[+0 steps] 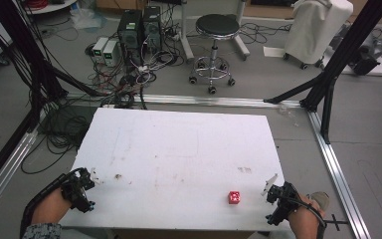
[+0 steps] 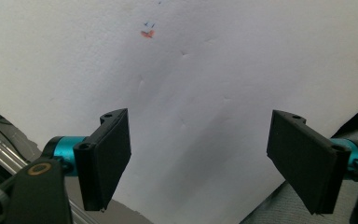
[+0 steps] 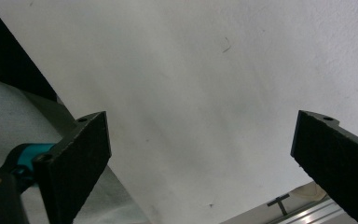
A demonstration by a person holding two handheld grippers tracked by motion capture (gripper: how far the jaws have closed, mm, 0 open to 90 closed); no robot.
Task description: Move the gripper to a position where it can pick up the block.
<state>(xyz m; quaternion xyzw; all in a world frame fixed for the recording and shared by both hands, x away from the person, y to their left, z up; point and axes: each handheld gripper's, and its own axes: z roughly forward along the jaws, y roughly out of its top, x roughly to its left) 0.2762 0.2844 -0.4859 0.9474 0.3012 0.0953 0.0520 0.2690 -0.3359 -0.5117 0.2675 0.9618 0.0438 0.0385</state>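
High view shows us both grippers, left gripper [image 1: 79, 189] and right gripper [image 1: 278, 201], jaws apart and empty at the white rectangular foam-topped table [image 1: 179, 144]; we judge nothing begun, the small red patterned cube [image 1: 234, 197] at nine o'clock of the right one the likely first pick.

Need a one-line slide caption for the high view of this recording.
Person's left gripper and right gripper, both open, rest at the near corners of a white table with a small red cube.
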